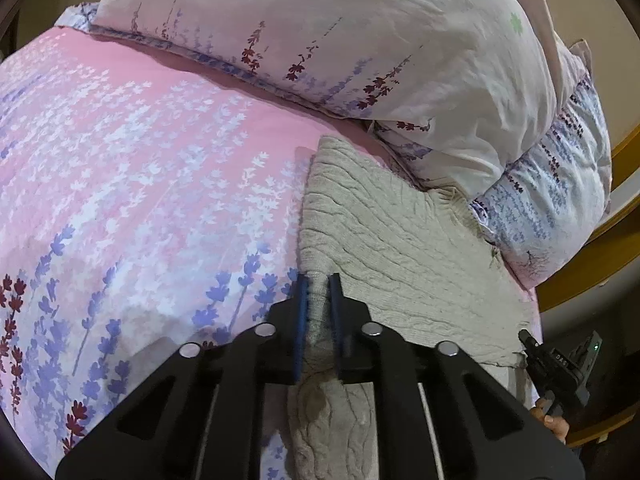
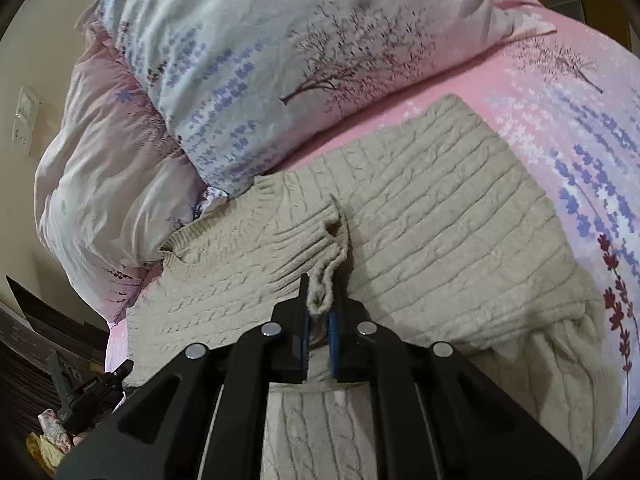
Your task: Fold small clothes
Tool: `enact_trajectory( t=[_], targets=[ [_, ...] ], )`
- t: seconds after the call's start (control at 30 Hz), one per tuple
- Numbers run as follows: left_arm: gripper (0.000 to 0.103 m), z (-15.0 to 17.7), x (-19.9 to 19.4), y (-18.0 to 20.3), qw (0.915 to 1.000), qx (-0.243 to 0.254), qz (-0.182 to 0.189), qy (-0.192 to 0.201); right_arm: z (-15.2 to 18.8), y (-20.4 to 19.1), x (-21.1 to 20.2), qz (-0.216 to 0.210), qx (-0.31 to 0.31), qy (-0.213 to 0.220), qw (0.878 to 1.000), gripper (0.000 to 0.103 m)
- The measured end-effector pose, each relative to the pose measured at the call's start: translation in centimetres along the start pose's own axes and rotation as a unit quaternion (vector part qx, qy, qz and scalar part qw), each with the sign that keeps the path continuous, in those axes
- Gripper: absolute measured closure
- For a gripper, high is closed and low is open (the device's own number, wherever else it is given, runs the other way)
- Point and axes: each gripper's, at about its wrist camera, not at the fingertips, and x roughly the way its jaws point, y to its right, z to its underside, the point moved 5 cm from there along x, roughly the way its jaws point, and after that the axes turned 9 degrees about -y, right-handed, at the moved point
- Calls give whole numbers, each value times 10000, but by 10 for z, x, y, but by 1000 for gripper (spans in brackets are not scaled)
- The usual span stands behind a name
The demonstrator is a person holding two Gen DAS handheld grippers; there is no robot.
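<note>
A beige cable-knit sweater (image 1: 400, 248) lies flat on the pink flowered bed sheet (image 1: 140, 160). My left gripper (image 1: 319, 280) is shut on the sweater's left edge, with knit bunched between its blue pads. In the right wrist view the sweater (image 2: 460, 220) spreads across the bed with a sleeve folded over its body. My right gripper (image 2: 319, 292) is shut on the sleeve cuff (image 2: 326, 280), which loops up between the fingers. The right gripper also shows in the left wrist view (image 1: 556, 368) at the sweater's right edge.
Pillows in lavender-print covers (image 1: 340, 40) are stacked at the head of the bed, touching the sweater's collar end (image 2: 224, 92). A wooden bed frame (image 1: 624, 160) runs along the right. A wall switch (image 2: 26, 112) is on the wall at the left.
</note>
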Motion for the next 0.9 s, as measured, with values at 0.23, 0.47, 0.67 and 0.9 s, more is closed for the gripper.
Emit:
enact_trajectory(
  t=[0.23,0.47,0.67,0.9],
  targets=[
    [96,2,-5,-6,9999,63,10,105,6,-6,-6,55,-254,-58,9996,96],
    [95,7,-9,-7,9999,20,145,89,5,-1,-18,735,-409,95,9964,71],
    [88,11,-11,-4,10000,20,72,9,7,-22,-32,273,-862,288,9955,65],
    [83,13,-14,-4,9999,-59,119,-13,18,-26,4,429,-1073,-370,9926,60]
  ],
)
